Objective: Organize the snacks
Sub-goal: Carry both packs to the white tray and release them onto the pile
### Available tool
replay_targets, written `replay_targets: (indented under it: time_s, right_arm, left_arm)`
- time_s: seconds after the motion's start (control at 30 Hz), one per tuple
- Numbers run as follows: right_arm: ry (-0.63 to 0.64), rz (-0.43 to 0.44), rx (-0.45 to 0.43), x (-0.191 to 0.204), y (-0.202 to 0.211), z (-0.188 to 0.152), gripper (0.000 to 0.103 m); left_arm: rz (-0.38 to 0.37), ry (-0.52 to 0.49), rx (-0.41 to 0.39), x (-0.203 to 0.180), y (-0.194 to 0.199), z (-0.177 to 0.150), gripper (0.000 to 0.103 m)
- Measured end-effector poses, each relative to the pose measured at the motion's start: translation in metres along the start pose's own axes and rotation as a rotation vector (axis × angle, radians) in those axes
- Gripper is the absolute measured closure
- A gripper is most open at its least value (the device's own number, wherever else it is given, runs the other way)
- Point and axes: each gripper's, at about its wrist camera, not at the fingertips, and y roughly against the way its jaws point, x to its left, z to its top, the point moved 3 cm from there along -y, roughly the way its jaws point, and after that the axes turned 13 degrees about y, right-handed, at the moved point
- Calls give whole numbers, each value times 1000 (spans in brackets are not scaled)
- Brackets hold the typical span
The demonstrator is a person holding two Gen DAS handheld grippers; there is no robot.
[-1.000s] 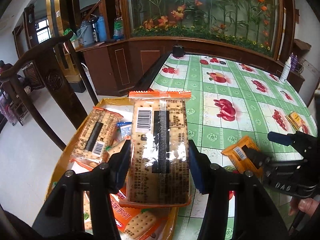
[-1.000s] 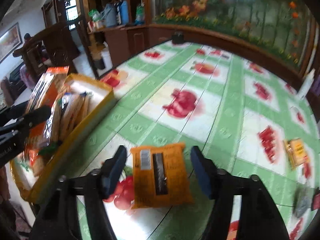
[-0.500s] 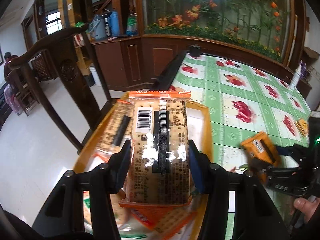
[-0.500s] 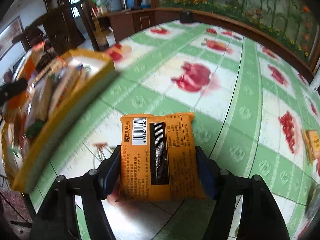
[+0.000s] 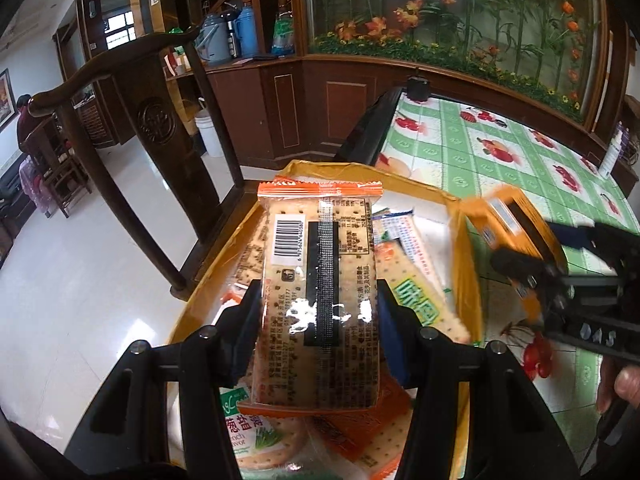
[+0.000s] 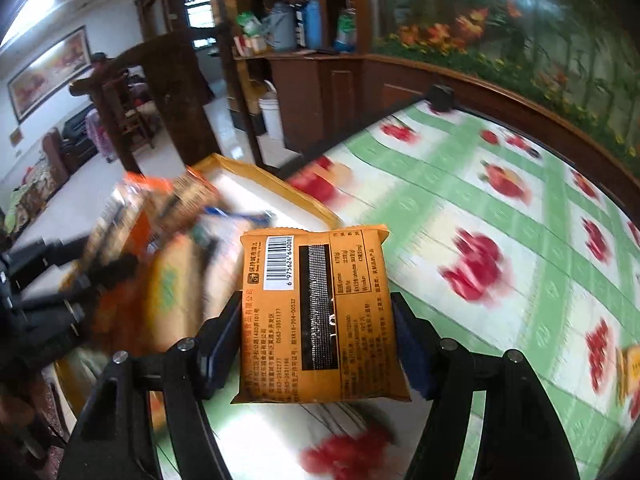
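The left tongs (image 5: 318,312) were clamped on the long sides of a clear cracker pack (image 5: 318,300) with an orange top seam, held above a yellow tray (image 5: 466,264) already full of other cracker packets. The right tongs (image 6: 318,344) had just been closing and now pinched an orange snack packet (image 6: 318,316) by its two side edges, barcode side up, lifted off the desk and near the tray's rim at 9 o'clock in that view.

Both packets looked light, with slick, glossy film that could slide in a loose grip. The crackers inside are probably brittle, so a gentle squeeze across the flat sides, near the middle, seems safest.

The desk (image 6: 520,208) wore a shiny green and white checked cloth printed with red fruit. One more small orange packet (image 6: 630,364) lay at 3 o'clock. Beyond the desk, at 12 o'clock, stood dark wooden cabinets, a glass panel painted with flowers, a carved wooden chair (image 5: 156,120) at 10 o'clock and a pale, glossy floor.
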Motion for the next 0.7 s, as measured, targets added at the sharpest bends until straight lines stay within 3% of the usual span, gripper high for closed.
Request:
replay_targets:
  time_s: [0.33,0.37,0.47,0.7]
  right_arm:
    - [-25,199,20,30,-66,45,33]
    - [-38,205,14,29,-67,45,33]
    - [-49,197,-12,25,-58,45,29]
    - [-77,157,-50,9,-36,40,26]
  left_arm:
    - [31,28,7,12,-14,3,47]
    - [28,29,7,13,-14,3,45]
    - [32,56,18,20,-16,4,26]
    - [42,81,-29,22,-4,13,17]
